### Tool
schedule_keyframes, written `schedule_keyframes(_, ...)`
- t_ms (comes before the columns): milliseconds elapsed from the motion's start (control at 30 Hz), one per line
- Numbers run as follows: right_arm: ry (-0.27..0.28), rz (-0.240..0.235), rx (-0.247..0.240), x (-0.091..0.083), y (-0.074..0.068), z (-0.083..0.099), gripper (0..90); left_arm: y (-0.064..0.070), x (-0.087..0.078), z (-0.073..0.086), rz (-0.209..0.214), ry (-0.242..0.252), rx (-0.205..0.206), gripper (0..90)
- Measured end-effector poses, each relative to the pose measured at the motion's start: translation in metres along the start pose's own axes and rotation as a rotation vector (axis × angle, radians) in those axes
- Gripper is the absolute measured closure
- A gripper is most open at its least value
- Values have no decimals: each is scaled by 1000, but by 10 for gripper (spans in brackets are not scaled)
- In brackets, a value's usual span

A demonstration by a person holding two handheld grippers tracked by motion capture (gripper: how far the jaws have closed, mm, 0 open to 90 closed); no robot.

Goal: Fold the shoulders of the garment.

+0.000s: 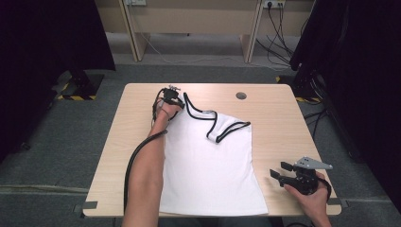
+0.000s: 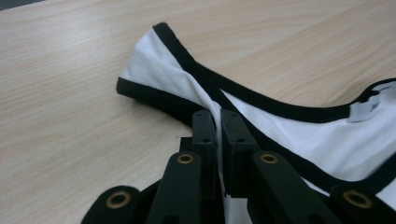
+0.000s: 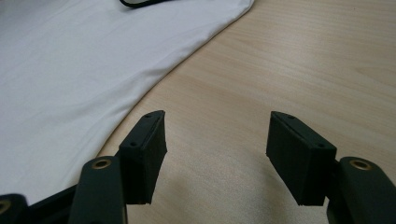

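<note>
Left gripper [image 2: 218, 122] pinches the shoulder strap of a white sleeveless cotton top with black trim [image 1: 208, 165]; right gripper [image 1: 279, 170] stands wide open with nothing in it.

The top lies flat on the light wooden desk [image 1: 274, 118], its hem toward the person. In the left gripper view the jaws are pressed together on a fold of white cloth beside the black edge, and a small white neck label [image 2: 364, 109] appears, its writing too blurred to read. The right gripper view shows spread jaws above bare wood, just beside the side edge of the top [image 3: 70, 70]. The high view shows both forearms and a round grey cable hole [image 1: 241, 95].
</note>
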State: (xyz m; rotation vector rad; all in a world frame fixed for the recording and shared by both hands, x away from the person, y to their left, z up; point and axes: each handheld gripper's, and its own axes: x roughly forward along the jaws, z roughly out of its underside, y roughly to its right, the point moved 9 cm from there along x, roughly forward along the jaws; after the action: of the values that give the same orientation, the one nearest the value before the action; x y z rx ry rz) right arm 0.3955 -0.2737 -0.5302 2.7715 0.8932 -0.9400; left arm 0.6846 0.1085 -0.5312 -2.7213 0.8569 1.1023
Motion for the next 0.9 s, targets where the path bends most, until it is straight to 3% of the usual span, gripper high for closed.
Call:
schedule_keyframes(400, 1, 2, -2, 0, 0, 0, 385, 13, -23, -12, 10, 81, 38, 853)
schedule_keyframes(900, 2, 7, -3, 0, 0, 0, 385, 27, -44, -3, 11, 158, 79, 852)
